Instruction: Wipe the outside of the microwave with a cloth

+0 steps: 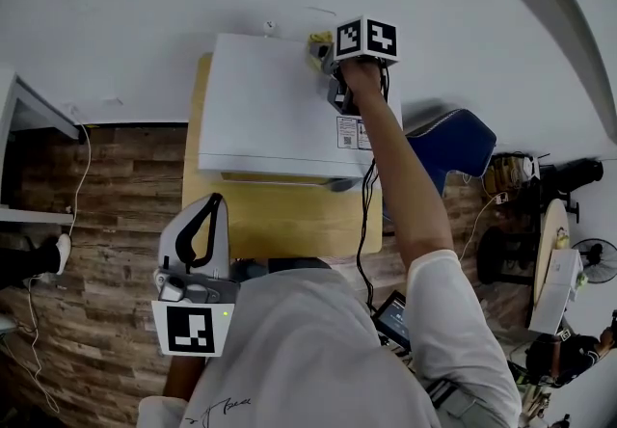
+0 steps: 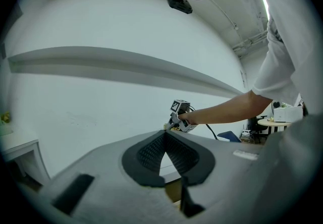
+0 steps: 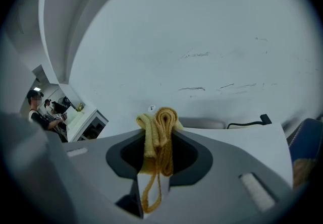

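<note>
Yellow cloth (image 3: 164, 117), bunched, clamped in right gripper (image 3: 156, 147) at microwave (image 1: 270, 108) top's rear edge; left gripper (image 2: 164, 137) idle, jaws together on nothing; risk: dangling loop snags, pulling cloth free.

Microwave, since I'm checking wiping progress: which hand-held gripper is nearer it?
Right. The right hand-held gripper holds the yellow cloth at the microwave's rear top edge; the left hand-held gripper, shut, hangs in front of it.
</note>
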`<action>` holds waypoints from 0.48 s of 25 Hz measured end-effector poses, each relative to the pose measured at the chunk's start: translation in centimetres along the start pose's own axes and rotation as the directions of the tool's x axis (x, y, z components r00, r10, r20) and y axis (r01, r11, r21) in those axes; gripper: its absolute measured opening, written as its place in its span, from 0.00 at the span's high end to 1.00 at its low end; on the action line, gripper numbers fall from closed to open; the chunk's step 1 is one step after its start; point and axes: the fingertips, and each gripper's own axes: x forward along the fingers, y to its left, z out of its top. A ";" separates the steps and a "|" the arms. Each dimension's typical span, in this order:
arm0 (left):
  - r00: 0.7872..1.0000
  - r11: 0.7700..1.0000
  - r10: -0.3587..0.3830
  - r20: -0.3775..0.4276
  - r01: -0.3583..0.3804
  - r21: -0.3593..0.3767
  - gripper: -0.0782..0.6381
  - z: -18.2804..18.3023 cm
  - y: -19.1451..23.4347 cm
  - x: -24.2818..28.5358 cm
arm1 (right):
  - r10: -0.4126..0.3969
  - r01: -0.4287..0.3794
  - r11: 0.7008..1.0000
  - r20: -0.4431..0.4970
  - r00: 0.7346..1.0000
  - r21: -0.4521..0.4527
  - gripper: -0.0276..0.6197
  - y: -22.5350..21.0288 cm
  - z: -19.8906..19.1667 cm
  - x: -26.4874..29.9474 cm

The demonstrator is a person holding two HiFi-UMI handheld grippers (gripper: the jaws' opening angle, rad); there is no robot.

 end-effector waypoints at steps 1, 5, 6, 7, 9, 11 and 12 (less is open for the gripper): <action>1.000 1.000 0.005 0.001 -0.005 -0.002 0.90 0.0 0.1 -0.1 | 0.005 -0.005 1.000 -0.001 1.000 -0.004 0.78 0.4 0.0 0.2; 1.000 1.000 0.023 0.014 -0.023 -0.008 0.90 0.3 0.2 -0.6 | 0.030 -0.030 0.999 -0.008 1.000 -0.015 0.78 2.1 0.1 1.0; 1.000 1.000 0.024 0.016 -0.024 -0.004 0.90 0.4 0.1 -0.7 | 0.038 -0.038 0.999 -0.009 0.999 -0.019 0.78 2.6 0.1 1.2; 1.000 1.000 0.026 0.016 -0.026 0.000 0.90 0.4 0.1 -0.7 | 0.044 -0.045 0.999 -0.010 0.999 -0.024 0.78 3.1 0.1 1.4; 0.999 0.999 0.034 0.014 -0.034 0.001 0.90 0.4 0.0 -0.9 | 0.055 -0.055 0.998 -0.012 0.998 -0.036 0.78 4.1 0.1 1.8; 0.999 0.999 0.046 0.010 -0.046 -0.001 0.90 0.3 0.0 -1.2 | 0.065 -0.065 0.997 -0.016 0.998 -0.046 0.78 4.9 0.1 2.2; 0.999 0.999 0.054 0.008 -0.054 -0.003 0.90 0.3 0.0 -1.3 | 0.071 -0.071 0.996 -0.018 0.997 -0.050 0.78 5.3 0.2 2.4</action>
